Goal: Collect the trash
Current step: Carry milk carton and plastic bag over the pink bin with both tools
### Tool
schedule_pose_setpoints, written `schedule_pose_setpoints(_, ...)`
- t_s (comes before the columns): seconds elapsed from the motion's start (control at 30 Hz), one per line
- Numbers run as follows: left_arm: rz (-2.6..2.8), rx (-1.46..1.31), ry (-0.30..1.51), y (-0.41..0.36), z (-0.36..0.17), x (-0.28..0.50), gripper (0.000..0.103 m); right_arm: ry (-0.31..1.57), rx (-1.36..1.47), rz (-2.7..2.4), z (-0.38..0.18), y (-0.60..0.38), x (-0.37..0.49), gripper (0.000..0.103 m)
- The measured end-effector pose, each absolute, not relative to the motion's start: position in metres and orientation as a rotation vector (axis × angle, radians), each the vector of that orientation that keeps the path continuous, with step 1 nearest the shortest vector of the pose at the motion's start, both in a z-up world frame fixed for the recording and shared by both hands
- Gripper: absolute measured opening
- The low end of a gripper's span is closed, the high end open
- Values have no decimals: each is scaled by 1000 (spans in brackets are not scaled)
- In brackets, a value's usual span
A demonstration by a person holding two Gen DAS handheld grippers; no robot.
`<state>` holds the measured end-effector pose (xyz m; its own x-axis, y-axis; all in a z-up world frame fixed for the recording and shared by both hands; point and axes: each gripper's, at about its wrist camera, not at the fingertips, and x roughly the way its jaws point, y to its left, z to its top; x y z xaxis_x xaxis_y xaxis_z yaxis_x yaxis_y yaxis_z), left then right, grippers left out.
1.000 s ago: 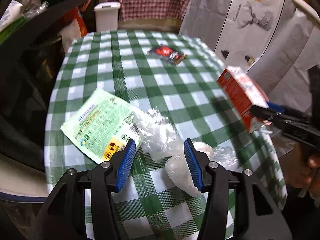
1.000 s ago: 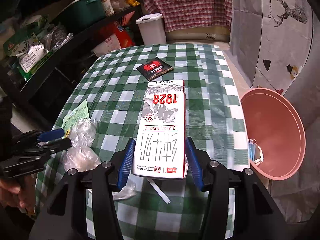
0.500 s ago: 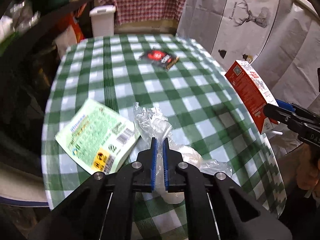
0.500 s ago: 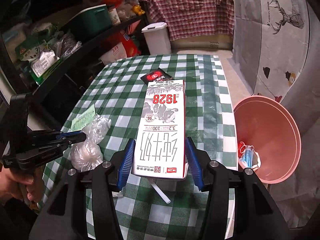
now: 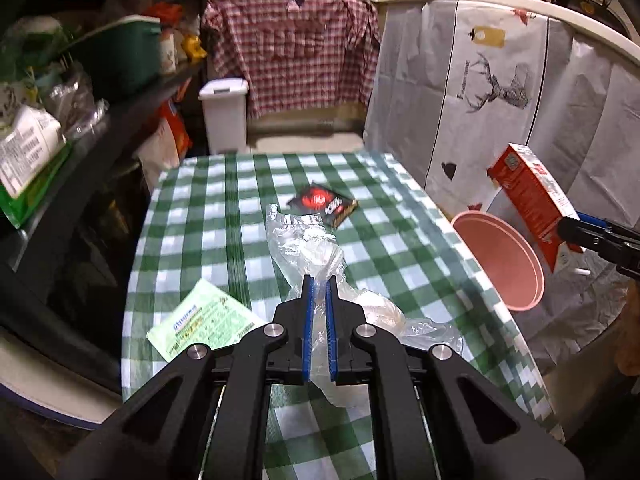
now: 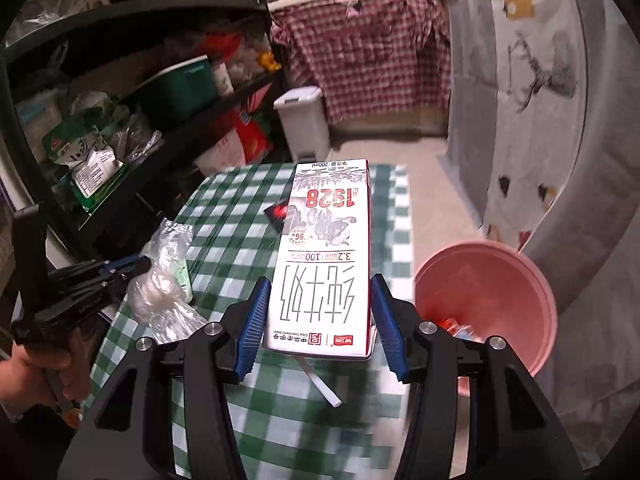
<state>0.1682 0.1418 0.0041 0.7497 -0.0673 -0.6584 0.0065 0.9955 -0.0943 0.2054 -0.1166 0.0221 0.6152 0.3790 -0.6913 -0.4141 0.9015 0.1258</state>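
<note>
Room: we see a cluttered storeroom with dark shelving point(image 6: 120, 92) on one side, a red checked cloth point(image 5: 296, 52) hanging at the back and a pale sheet printed with a deer point(image 5: 500, 88) on the other side.
Table: we work over a round table point(image 5: 224, 216) under a green and white checked cover.
Basin: a pink basin point(image 6: 492, 280) stands just off the table's edge, with small bits of rubbish in its bottom.
Bin: a white lidded bin point(image 5: 224, 112) stands on the floor beyond the table.
Carton: our right gripper point(image 6: 320, 320) clamps a white milk carton point(image 6: 324, 256) by its two sides, lifted clear of the table, a bent straw hanging below it; from the left wrist view its red side shows above the basin.
Bag: our left gripper point(image 5: 319, 284) has its blue pads almost together, pinching a crumpled clear plastic bag point(image 5: 308, 244), which hangs off the cloth.
Green wrapper: a flat green packet point(image 5: 200, 320) lies on the table near the left gripper.
Dark wrapper: a small black and red packet point(image 5: 322, 204) lies farther out on the cloth, well apart from both grippers.
</note>
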Motion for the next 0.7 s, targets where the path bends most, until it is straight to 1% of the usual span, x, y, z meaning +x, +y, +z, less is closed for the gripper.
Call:
schedule_pose_setpoints(0.23,-14,-70,677,128,15,168,6,713,-62,421,18,-133,201,51)
schedule_pose_setpoints(0.7,-13,-54,627,88,30,183,6,691,-33,378,16,-149,202,51)
